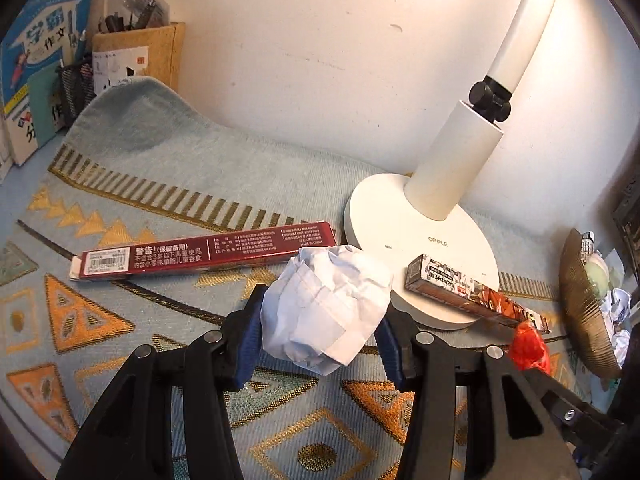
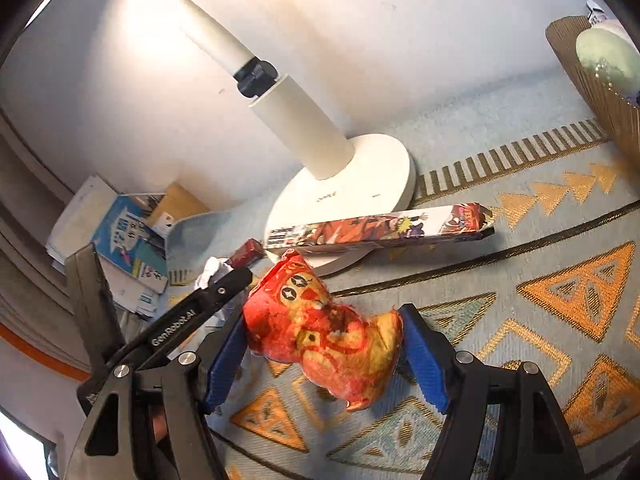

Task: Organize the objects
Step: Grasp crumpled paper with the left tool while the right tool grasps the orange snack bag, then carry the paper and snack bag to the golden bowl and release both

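Ok, my left gripper has its 2 blue pads squeezed on a ball of white paper, held up over the patterned cloth. My right gripper is pinching a crumpled red snack bag, pads pressed on both sides, also off the cloth. The white lamp stands by the wall w/ a picture box leaning on its base. A long red box lies flat, left of the lamp. A brown basket sits on the right w/ stuff in it.
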